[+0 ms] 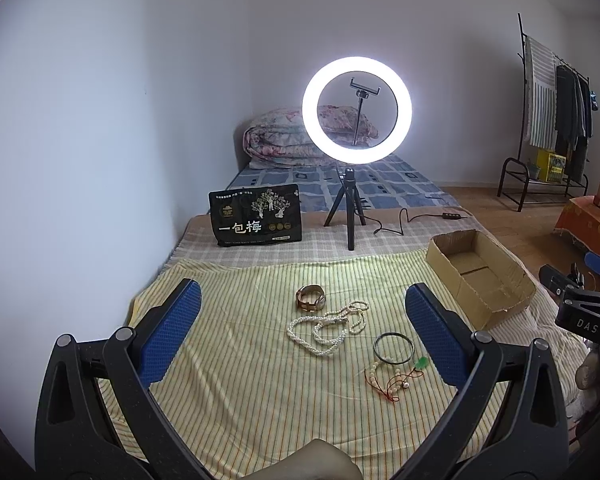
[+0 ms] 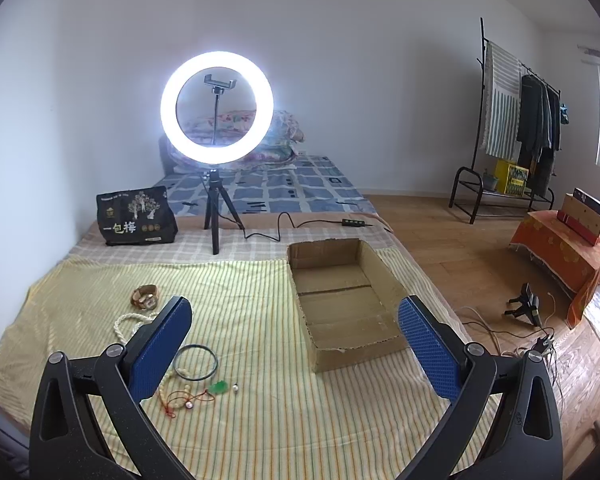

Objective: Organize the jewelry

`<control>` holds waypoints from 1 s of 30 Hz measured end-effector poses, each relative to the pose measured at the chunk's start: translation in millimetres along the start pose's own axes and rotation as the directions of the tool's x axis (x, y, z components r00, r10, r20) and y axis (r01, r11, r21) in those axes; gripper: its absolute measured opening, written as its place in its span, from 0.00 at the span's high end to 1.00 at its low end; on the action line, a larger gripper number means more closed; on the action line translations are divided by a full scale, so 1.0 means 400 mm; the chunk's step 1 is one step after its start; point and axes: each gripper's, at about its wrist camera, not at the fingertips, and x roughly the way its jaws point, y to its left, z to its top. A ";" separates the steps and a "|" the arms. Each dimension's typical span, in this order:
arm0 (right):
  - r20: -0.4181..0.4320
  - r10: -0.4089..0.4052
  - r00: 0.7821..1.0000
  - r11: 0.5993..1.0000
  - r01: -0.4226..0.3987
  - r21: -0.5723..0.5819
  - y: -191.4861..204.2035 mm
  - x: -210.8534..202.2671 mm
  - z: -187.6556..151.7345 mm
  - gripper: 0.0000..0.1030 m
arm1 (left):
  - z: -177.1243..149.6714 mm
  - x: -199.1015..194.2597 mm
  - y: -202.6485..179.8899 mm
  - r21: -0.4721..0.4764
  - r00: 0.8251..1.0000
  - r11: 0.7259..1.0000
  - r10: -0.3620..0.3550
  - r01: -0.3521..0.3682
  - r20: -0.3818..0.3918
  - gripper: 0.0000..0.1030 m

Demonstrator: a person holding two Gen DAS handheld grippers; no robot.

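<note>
Striped bedspread (image 2: 260,420), open cardboard box (image 2: 340,300) holding nothing, pearl necklace (image 1: 326,326) outside it, left gripper (image 1: 302,328) and right gripper (image 2: 296,340) both released.

Left gripper (image 1: 302,330): jaws spread wide, blue pads (image 1: 168,332) facing each other, nothing between them, held level and aimed forward. Right gripper (image 2: 296,344): likewise wide apart, blue pads (image 2: 430,350) bare, nothing clasped, pitched slightly downward.
</note>
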 end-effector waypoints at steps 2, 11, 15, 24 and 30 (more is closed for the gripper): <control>0.000 0.000 1.000 1.000 0.000 0.000 0.000 0.000 0.000 0.00 | 0.001 0.004 0.003 0.000 1.000 1.000 0.000 0.000 -0.001 0.00; 0.001 0.000 1.000 1.000 0.000 0.000 0.000 -0.001 0.000 0.00 | 0.004 -0.002 -0.004 0.001 1.000 1.000 0.004 -0.004 0.010 0.00; 0.001 0.001 1.000 1.000 -0.001 0.001 0.001 0.000 0.000 0.00 | 0.006 -0.003 -0.004 0.003 1.000 1.000 0.005 -0.005 0.013 0.00; -0.001 0.003 1.000 1.000 -0.003 0.001 0.000 0.000 0.001 0.00 | 0.011 -0.009 -0.008 0.005 1.000 1.000 0.007 -0.007 0.018 0.00; -0.002 0.004 1.000 1.000 -0.004 -0.001 0.001 0.001 0.002 0.00 | 0.006 -0.012 -0.010 0.005 1.000 1.000 0.010 -0.010 0.021 0.00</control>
